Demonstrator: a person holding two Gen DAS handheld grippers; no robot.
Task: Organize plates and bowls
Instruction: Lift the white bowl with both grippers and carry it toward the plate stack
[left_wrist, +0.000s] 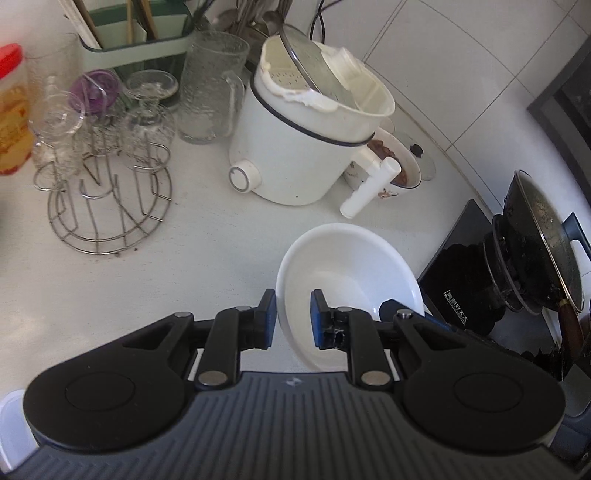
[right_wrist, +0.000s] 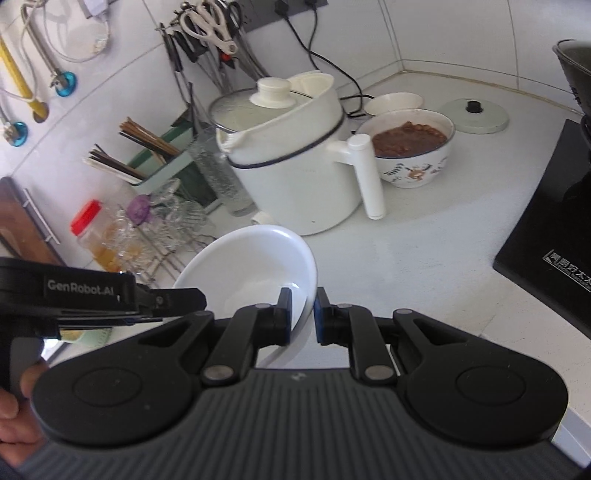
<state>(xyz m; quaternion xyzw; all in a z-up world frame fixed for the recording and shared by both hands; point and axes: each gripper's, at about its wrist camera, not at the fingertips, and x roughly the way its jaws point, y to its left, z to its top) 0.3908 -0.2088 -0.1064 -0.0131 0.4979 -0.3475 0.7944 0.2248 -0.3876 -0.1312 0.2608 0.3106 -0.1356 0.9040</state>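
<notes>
1. Two grippers are clamped on one white bowl (left_wrist: 343, 266), which is held tilted above the countertop (left_wrist: 207, 240).
2. By the left gripper (left_wrist: 293, 319) the bowl's rim is pinched at 7 o'clock.
3. By the right gripper (right_wrist: 303, 314) the opposite rim is squeezed.
4. At 12 o'clock, a white electric pot (right_wrist: 295, 166) is seen.
</notes>
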